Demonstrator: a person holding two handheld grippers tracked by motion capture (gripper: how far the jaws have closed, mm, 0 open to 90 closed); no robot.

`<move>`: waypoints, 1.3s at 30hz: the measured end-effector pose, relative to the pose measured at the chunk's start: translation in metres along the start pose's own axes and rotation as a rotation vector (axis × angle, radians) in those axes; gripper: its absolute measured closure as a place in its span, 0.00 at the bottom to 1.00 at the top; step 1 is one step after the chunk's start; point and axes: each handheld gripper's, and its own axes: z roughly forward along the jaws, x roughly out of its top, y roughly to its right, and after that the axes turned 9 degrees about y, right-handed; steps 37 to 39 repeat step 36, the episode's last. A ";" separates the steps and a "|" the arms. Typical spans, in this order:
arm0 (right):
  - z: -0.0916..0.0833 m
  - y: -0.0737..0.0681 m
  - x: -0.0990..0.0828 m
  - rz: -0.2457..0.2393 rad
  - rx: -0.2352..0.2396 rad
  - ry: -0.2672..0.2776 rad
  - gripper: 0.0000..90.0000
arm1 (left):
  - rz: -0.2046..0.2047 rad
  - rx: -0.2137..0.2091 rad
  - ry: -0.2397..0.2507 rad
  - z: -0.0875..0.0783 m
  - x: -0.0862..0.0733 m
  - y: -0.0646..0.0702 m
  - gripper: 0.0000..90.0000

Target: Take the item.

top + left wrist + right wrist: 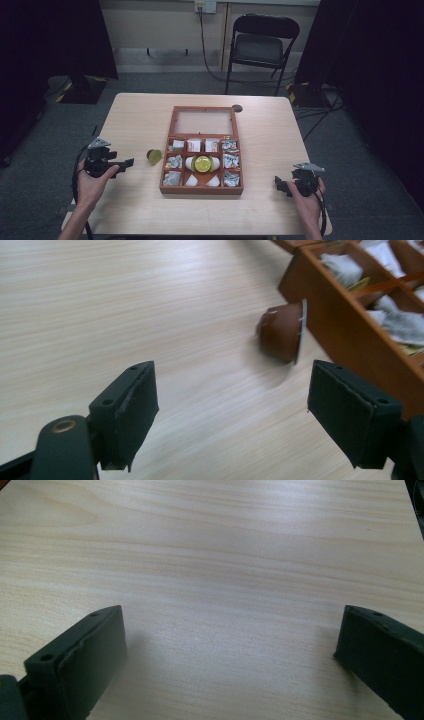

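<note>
A small brown capsule with a yellow-green lid (154, 156) lies on its side on the table just left of the wooden box (201, 191); in the left gripper view the capsule (280, 332) lies a little ahead, beside the box wall (345, 335). My left gripper (129, 162) points right toward it, jaws open and empty (232, 415). The box holds tea bags and sachets in its compartments, and a white container with a yellow lid (202, 163) in the middle. My right gripper (278, 185) rests open at the table's right front, with bare wood between its jaws (230, 655).
The box's glazed lid (203, 121) lies open flat behind it. A black folding chair (260, 47) stands beyond the table's far edge. A small dark round disc (237, 108) sits near the far edge of the table (135, 120).
</note>
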 end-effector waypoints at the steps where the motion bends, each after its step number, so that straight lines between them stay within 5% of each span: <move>1: 0.000 0.000 0.000 0.000 0.000 0.000 0.00 | -0.003 0.008 -0.002 -0.002 -0.002 -0.002 0.22; 10: 0.000 0.000 0.000 -0.001 0.000 0.001 0.00 | -0.050 0.060 -0.023 -0.010 -0.025 -0.022 0.25; 19: 0.000 0.000 0.000 -0.001 0.000 0.000 0.00 | 0.022 0.125 -0.106 0.001 -0.042 -0.025 0.22; 22: 0.000 0.000 0.000 -0.001 0.000 0.000 0.00 | 0.005 0.119 -0.098 0.004 -0.049 -0.026 0.22; 26: 0.000 0.000 0.000 -0.002 0.000 0.001 0.00 | 0.044 0.150 -0.081 0.007 -0.052 -0.023 0.21; 30: 0.000 0.000 0.000 -0.002 0.000 0.000 0.00 | 0.053 0.155 -0.006 0.011 -0.059 -0.022 0.15; 39: 0.000 0.000 0.000 -0.002 0.000 0.000 0.00 | 0.045 0.173 -0.006 0.011 -0.059 -0.020 0.13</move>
